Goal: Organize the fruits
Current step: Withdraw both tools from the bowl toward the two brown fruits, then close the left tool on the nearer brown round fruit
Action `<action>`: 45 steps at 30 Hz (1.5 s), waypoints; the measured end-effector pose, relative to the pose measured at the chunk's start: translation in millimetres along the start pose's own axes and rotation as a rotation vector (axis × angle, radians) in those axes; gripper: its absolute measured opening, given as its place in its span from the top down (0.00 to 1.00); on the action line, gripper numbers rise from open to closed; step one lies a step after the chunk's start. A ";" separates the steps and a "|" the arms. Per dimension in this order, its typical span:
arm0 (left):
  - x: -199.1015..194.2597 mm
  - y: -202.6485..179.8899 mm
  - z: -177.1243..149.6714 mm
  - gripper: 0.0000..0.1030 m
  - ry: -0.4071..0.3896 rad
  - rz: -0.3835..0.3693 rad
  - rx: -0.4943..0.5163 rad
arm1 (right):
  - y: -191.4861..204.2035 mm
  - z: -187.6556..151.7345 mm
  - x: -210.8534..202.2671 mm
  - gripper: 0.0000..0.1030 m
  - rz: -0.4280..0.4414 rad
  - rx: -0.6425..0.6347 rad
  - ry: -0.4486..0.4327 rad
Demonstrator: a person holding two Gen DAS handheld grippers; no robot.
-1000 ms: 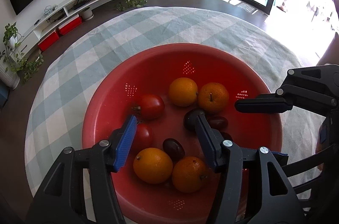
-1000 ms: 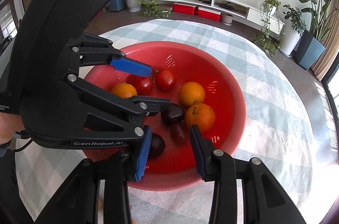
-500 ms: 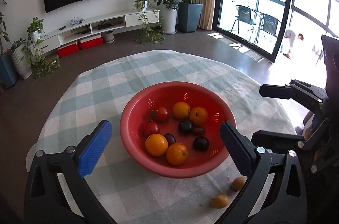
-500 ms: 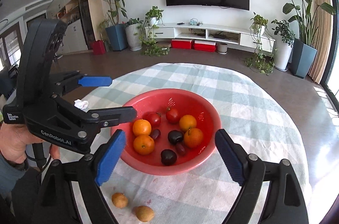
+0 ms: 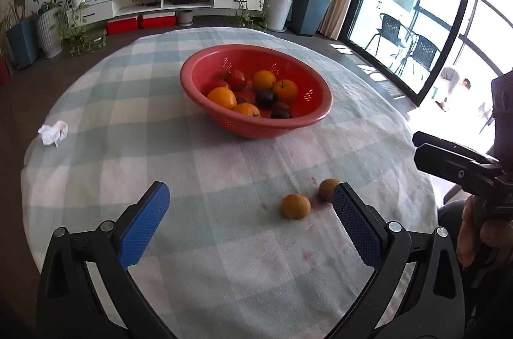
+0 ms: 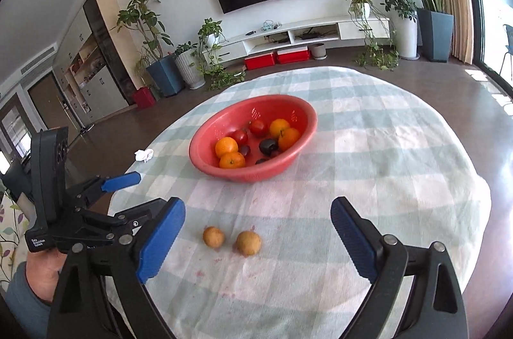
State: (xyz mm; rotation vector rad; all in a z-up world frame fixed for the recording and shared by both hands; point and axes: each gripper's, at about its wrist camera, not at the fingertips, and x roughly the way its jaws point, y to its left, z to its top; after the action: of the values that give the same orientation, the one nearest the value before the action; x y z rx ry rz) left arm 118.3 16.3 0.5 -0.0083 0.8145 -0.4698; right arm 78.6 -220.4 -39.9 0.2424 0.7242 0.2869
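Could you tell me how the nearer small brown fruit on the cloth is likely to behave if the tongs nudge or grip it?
The small brown fruit looks round, so a nudge would probably roll it. Its matte skin likely grips well. Pink stains on the tablecloth hint it may be soft; squeeze gently.

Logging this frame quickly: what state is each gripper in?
Left gripper: open, holding nothing, above the checked tablecloth.
Right gripper: open, holding nothing, two small brown round fruits lying between its fingers.

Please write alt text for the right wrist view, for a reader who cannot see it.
The open right gripper hovers over two small brownish fruits on a checked tablecloth. Behind them a red colander holds oranges, tomatoes and dark plums.
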 end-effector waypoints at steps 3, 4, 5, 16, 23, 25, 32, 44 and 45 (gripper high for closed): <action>0.1 0.0 -16.0 0.00 0.019 0.003 -0.015 | -1.5 -17.1 2.8 0.08 -0.018 0.026 0.045; 0.0 -0.8 -19.9 0.00 0.025 -0.002 -0.017 | -1.3 -22.2 4.1 0.08 -0.021 0.032 0.058; -0.1 -2.5 -23.2 0.00 0.028 -0.005 -0.016 | -1.3 -27.2 5.2 0.08 -0.023 0.038 0.071; 6.1 -15.9 -26.3 0.00 0.054 -0.004 0.059 | 5.0 -50.3 7.0 0.08 -0.031 0.038 0.105; 21.9 -21.7 -22.6 0.00 0.085 -0.007 0.108 | 3.3 -53.0 9.6 0.08 -0.036 0.043 0.116; 28.3 -23.6 -19.9 0.00 0.095 -0.003 0.129 | 2.9 -53.2 9.3 0.08 -0.039 0.042 0.115; 50.2 -31.7 -9.5 0.00 0.132 -0.020 0.202 | 0.2 -54.4 10.4 0.08 -0.047 0.041 0.115; 77.2 -38.5 -2.4 0.33 0.190 -0.058 0.279 | -3.7 -54.8 12.3 0.09 -0.056 0.032 0.111; 78.3 -39.0 -3.0 0.36 0.193 -0.061 0.283 | -3.7 -54.9 12.7 0.10 -0.057 0.031 0.112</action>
State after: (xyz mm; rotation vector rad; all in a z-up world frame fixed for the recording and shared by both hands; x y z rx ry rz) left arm 146.8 -50.1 -49.0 0.2780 0.9322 -0.6472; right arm 51.0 -213.1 -88.6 0.2360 0.8450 0.2370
